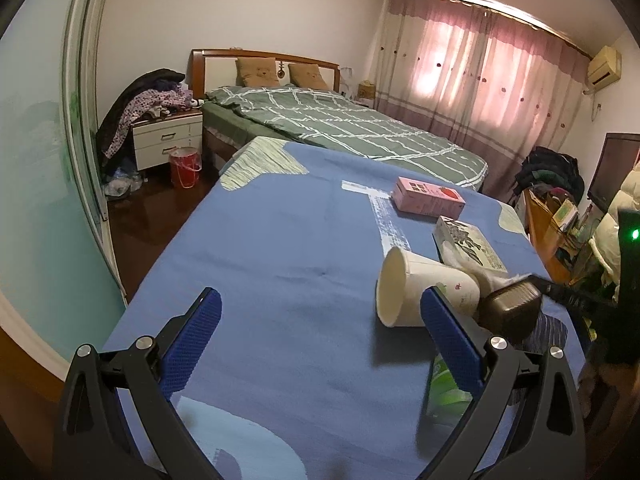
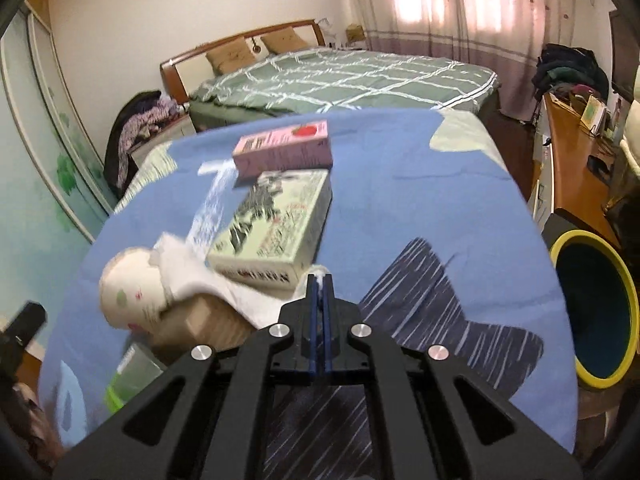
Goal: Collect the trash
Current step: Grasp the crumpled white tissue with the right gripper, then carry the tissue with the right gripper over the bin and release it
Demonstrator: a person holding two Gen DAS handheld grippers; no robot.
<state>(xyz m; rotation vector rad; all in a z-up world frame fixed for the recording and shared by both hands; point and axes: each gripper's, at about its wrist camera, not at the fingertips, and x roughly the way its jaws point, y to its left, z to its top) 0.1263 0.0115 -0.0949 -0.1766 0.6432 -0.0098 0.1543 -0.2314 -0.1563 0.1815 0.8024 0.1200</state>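
Observation:
A blue-covered table (image 1: 288, 248) holds the trash. A white paper cup (image 1: 424, 288) lies on its side, also in the right wrist view (image 2: 132, 288). Behind it lie a pale green box (image 1: 470, 244), a pink carton (image 1: 428, 196) and a white tissue (image 2: 200, 276). My left gripper (image 1: 324, 312) is open and empty, its right finger just in front of the cup. My right gripper (image 2: 320, 280) is shut on the white tissue, a scrap of it showing at the fingertips. A brown object (image 2: 200, 320) and a green packet (image 2: 132, 376) lie near the front.
A yellow-rimmed bin (image 2: 596, 312) stands to the right of the table. A bed (image 1: 340, 124) lies behind, a red bucket (image 1: 184, 166) beside a nightstand (image 1: 168, 136). A cluttered wooden desk (image 2: 576, 168) is on the right.

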